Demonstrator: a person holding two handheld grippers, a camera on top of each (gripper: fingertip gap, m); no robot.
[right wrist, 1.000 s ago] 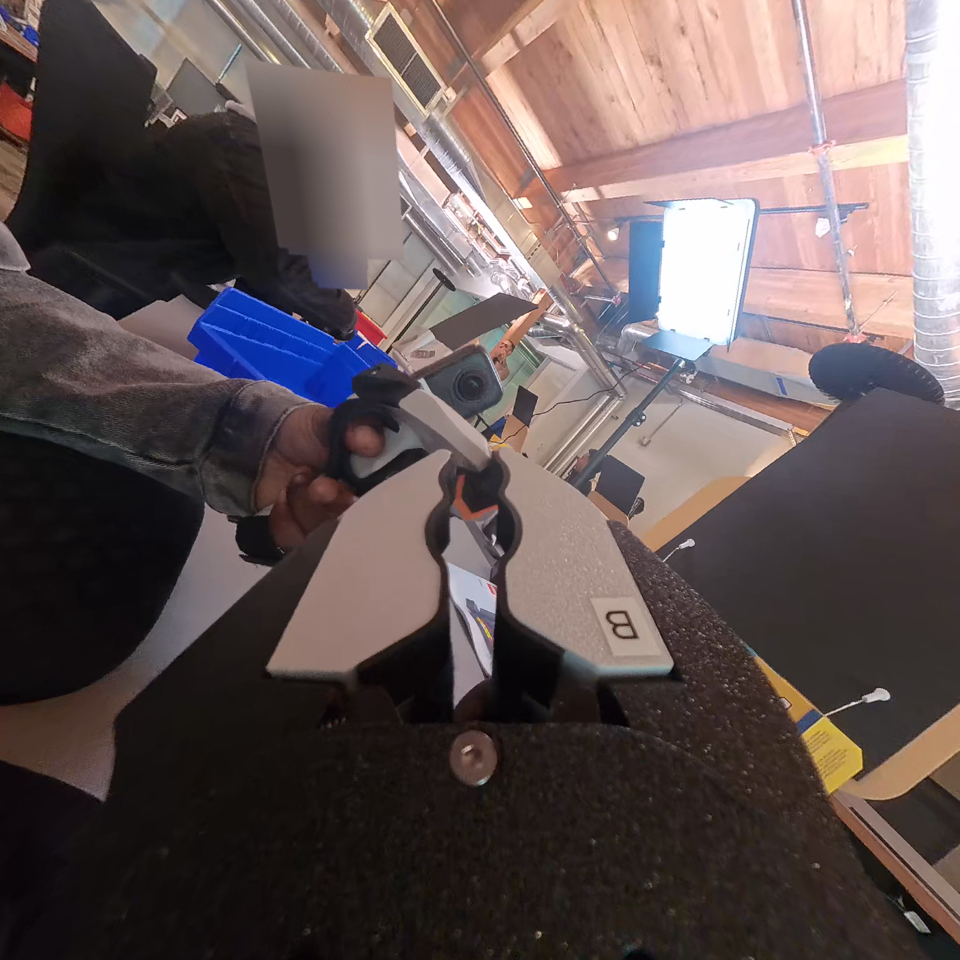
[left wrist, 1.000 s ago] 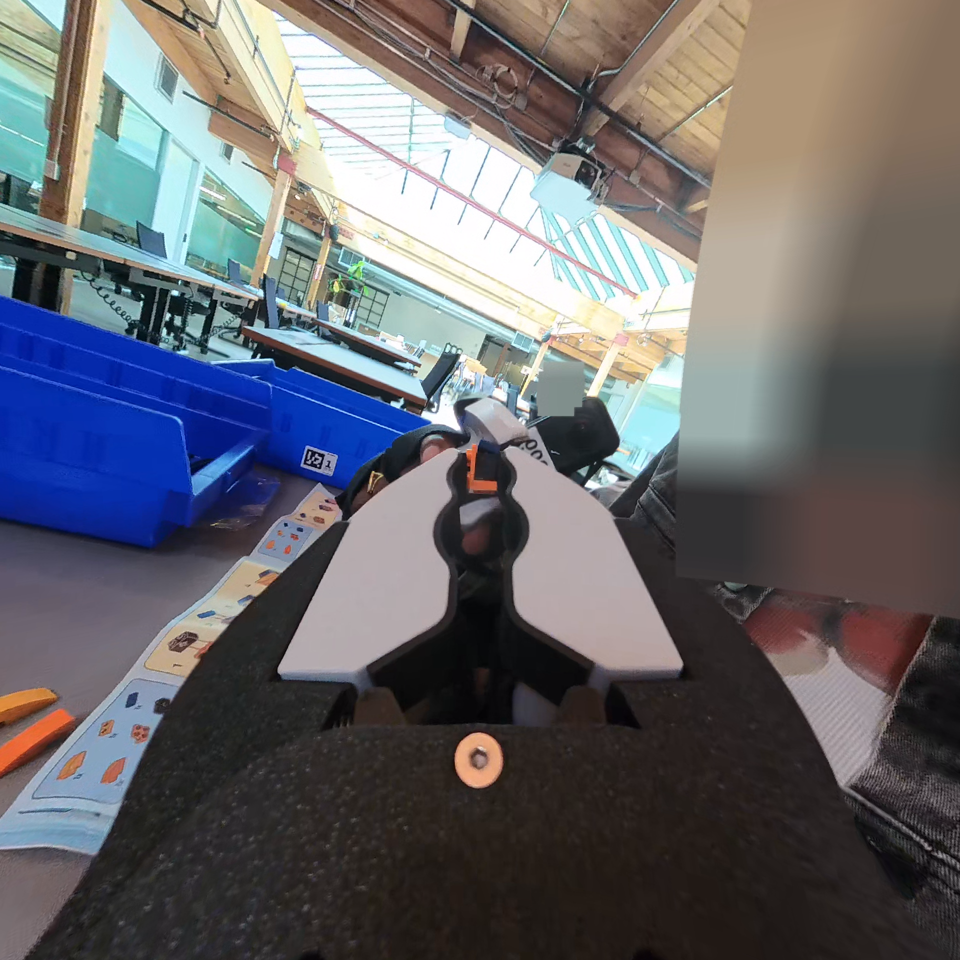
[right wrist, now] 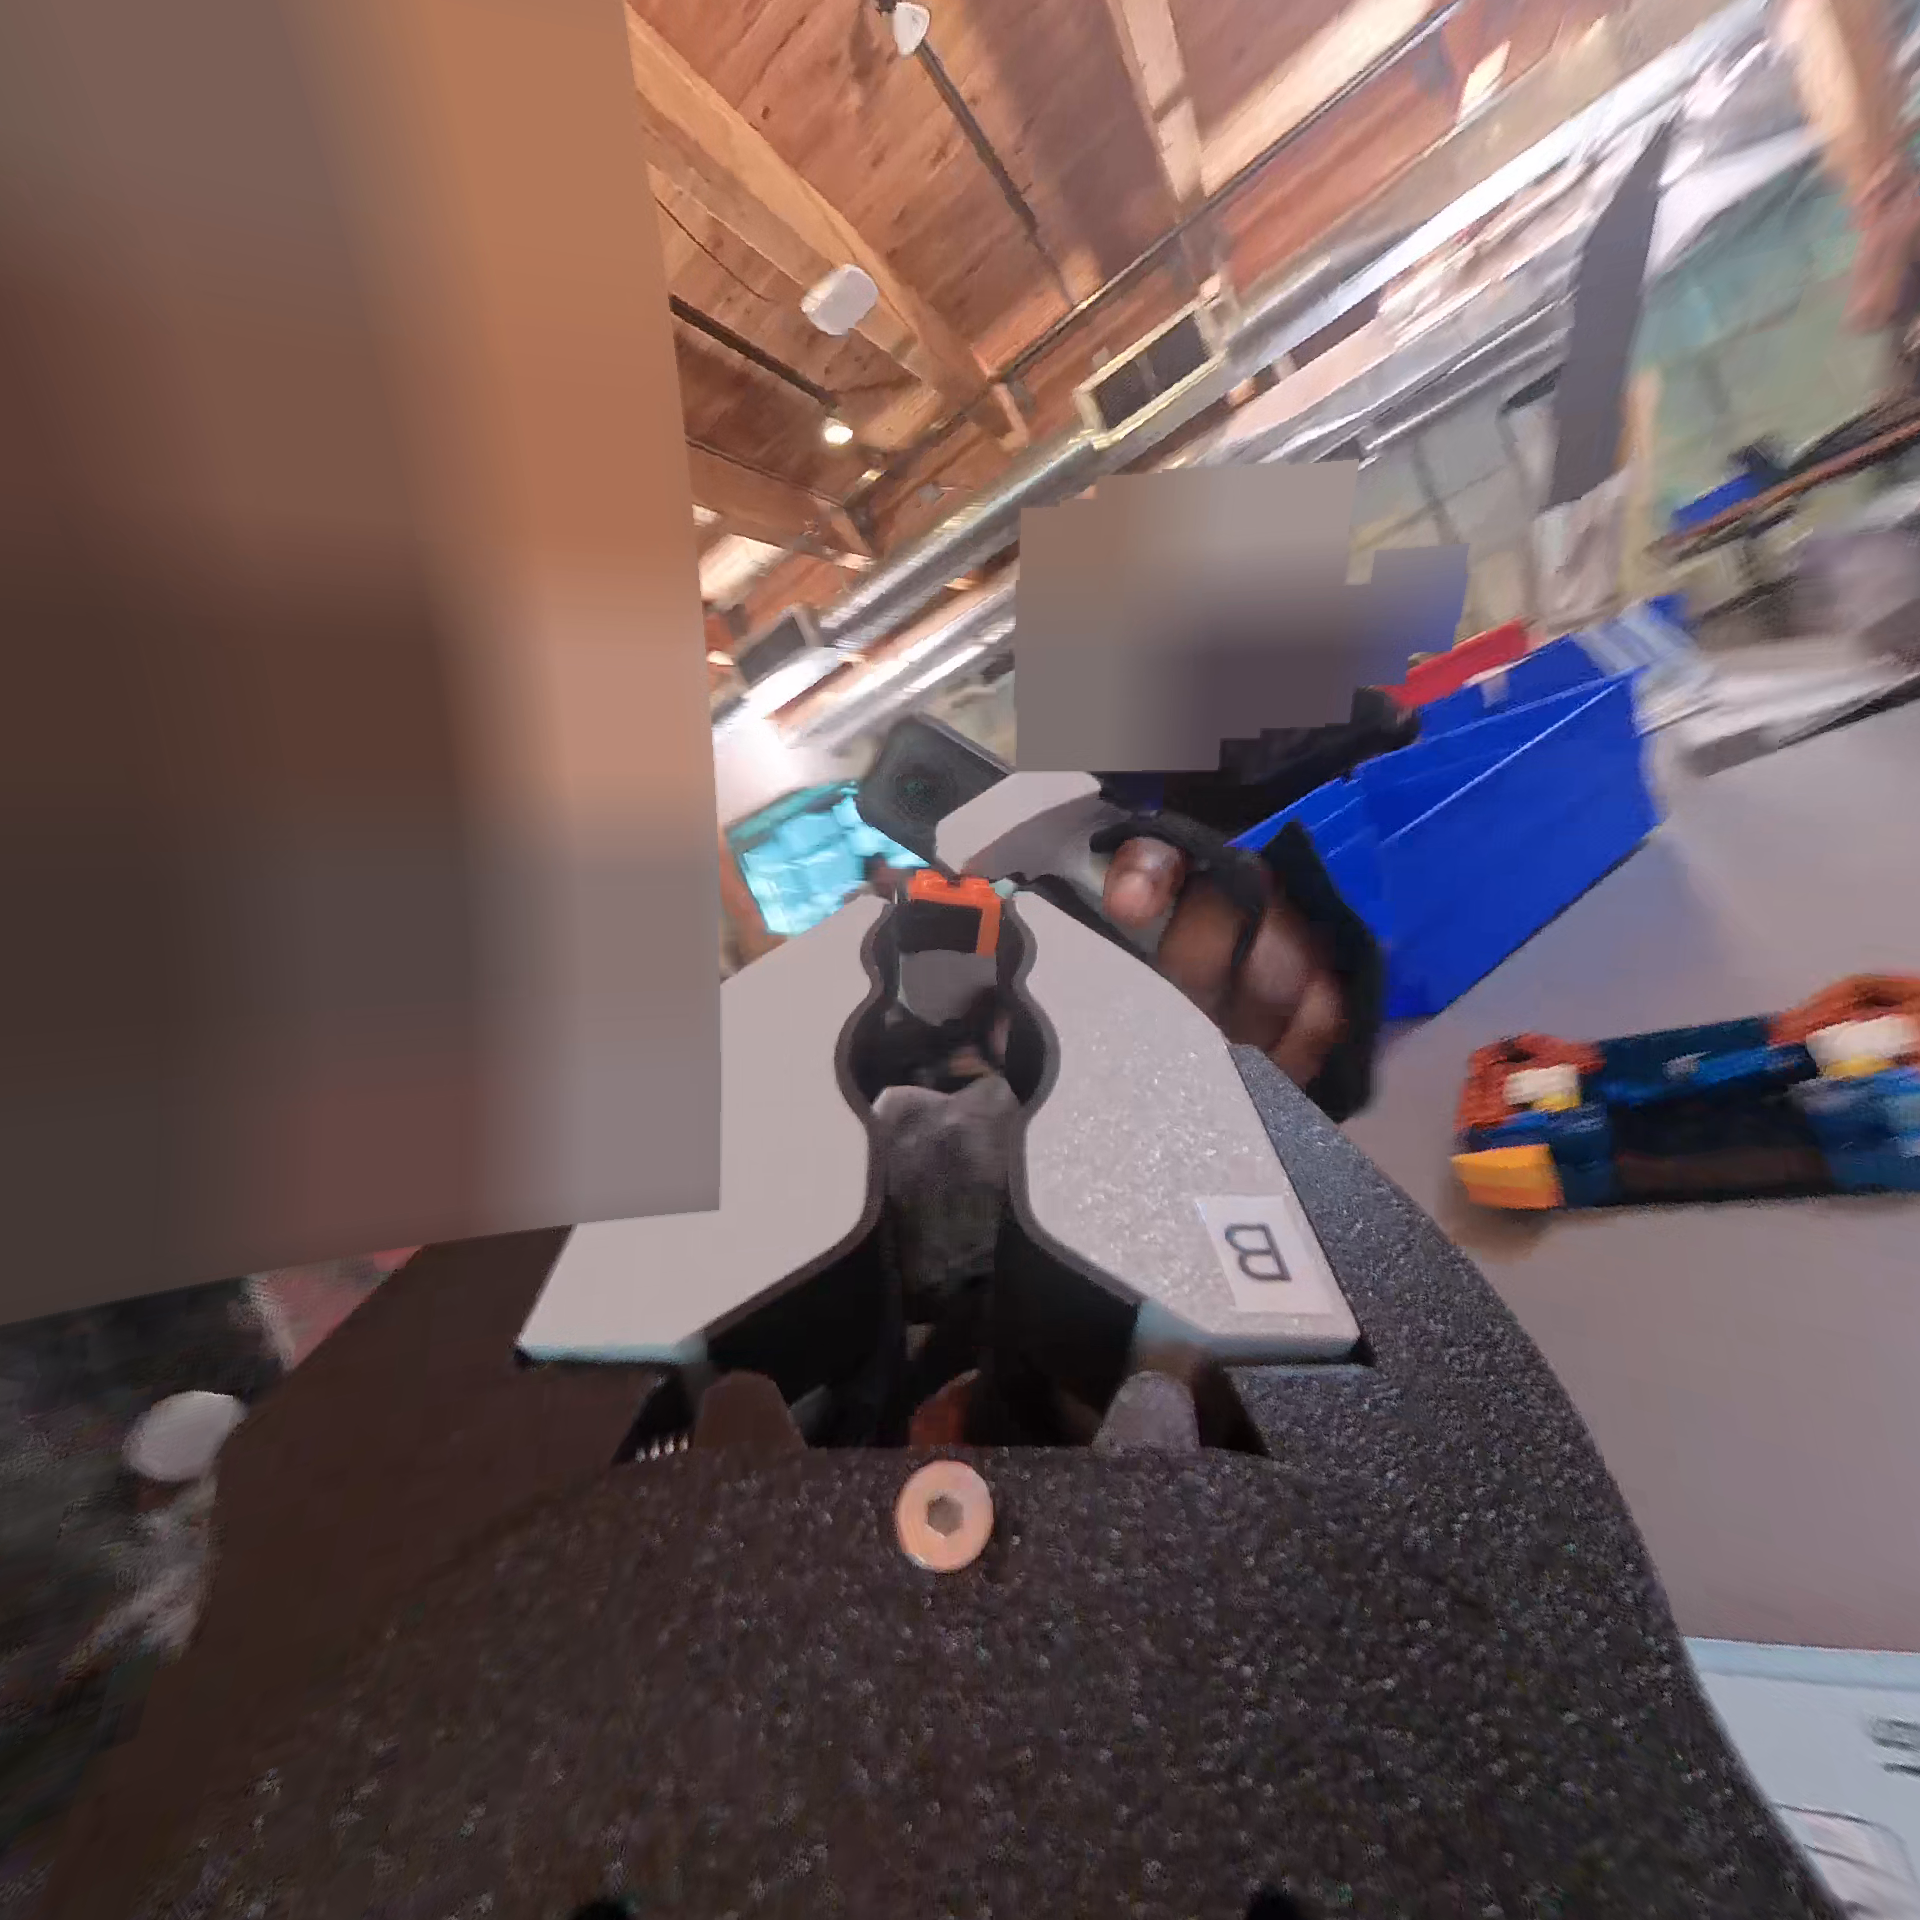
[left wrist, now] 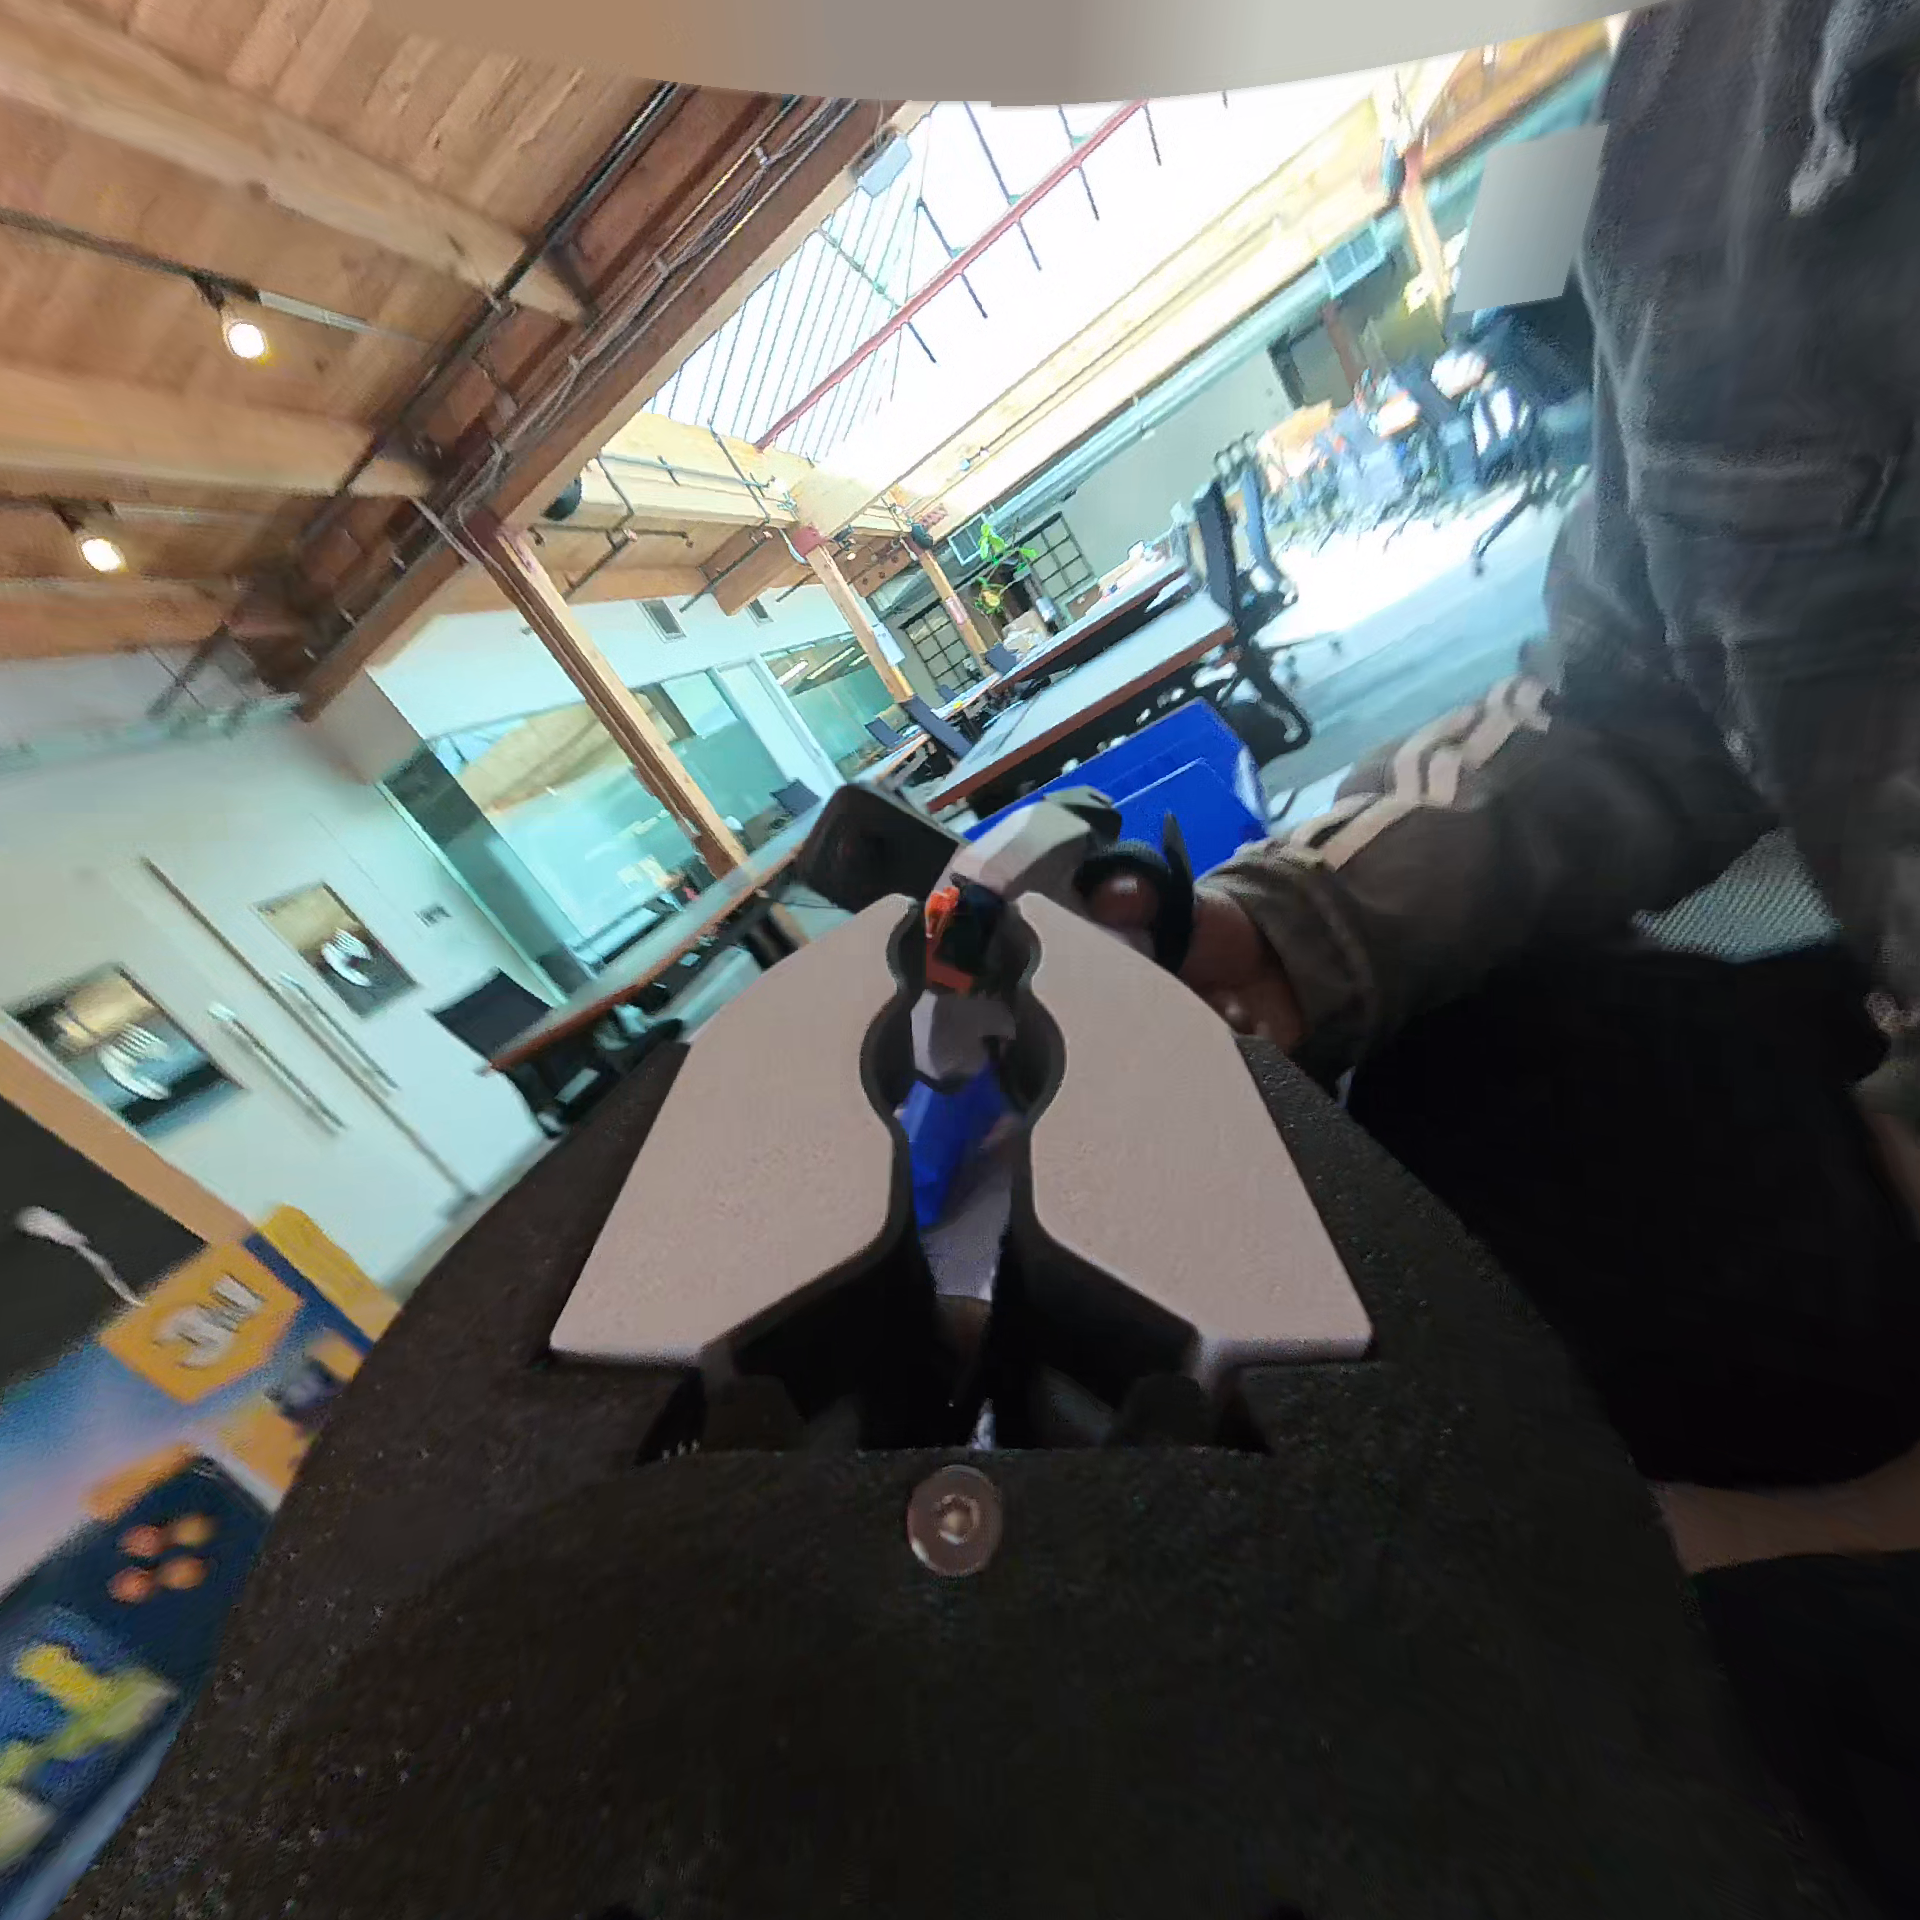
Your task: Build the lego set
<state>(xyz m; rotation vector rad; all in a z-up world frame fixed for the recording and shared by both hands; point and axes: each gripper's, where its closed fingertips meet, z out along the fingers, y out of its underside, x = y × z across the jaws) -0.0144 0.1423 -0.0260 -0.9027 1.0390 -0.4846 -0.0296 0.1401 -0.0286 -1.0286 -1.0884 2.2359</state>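
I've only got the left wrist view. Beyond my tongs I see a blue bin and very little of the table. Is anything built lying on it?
Observer: Yes. The right wrist view shows a blue and orange brick model lying on the grey table, off to the right of the right tongs and apart from them.
Operator: And what is at my tips, seen from that side?
Observer: A small brick piece, orange along its top and one side, dark on the face towards that camera. The right tongs' tips close on it from both sides, and the left tongs reach it from behind.
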